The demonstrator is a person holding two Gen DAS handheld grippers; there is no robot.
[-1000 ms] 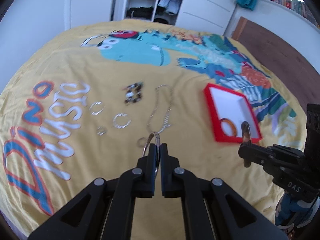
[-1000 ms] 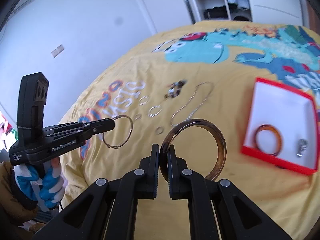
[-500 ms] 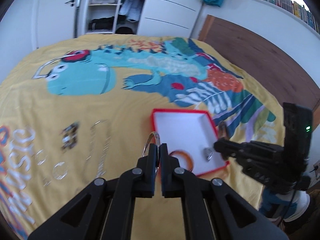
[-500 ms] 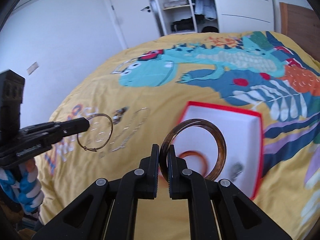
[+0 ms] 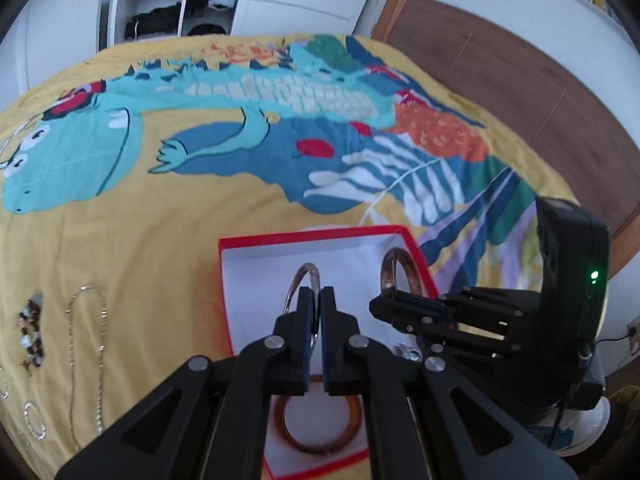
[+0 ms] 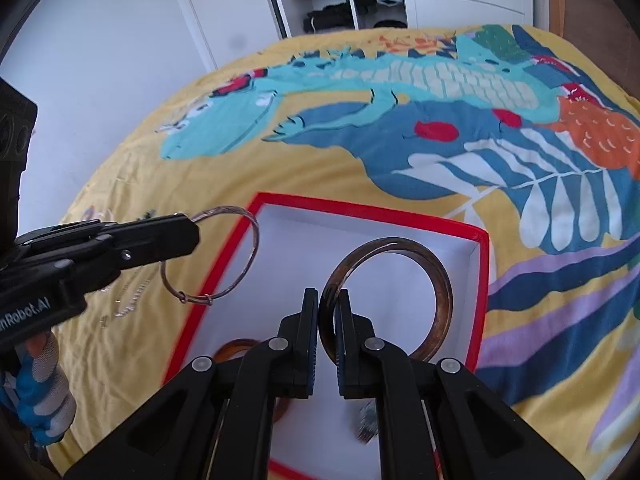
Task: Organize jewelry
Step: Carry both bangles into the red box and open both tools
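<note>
Item one: thin silver wire bangle (image 6: 212, 256), clamped at its rim by the left hand-held gripper (image 5: 316, 300), hanging over the near left wall of the red-rimmed box (image 6: 372, 212), partly outside it in the right wrist view. Judged light, springy, easily bent; best taken by the rim as now, and set down gently, not dropped from height. Item two: broad brown translucent bangle (image 6: 390, 296), pinched on its edge by the right hand-held gripper (image 6: 328, 312), standing upright above the box's white floor. Judged rigid, smooth, probably resin or glass-like, so slippery between pads and liable to chip or roll; a low release inside the walls suits it. Box contents already lying flat: one orange-brown bangle (image 5: 320, 428) at the near end, under the left gripper's fingers, and a small silvery ring (image 5: 406, 351) beside it. Remaining on the yellow dinosaur bedspread (image 5: 120, 240), well left of the box: a long silver chain necklace (image 5: 86, 360), a beaded brown-and-turquoise piece (image 5: 32, 332), and small silver hoops (image 5: 34, 420) near the frame edge. The chain is judged limp and tangle-prone, best lifted near its middle. A gloved hand (image 6: 40, 396) holds the left tool's handle.
</note>
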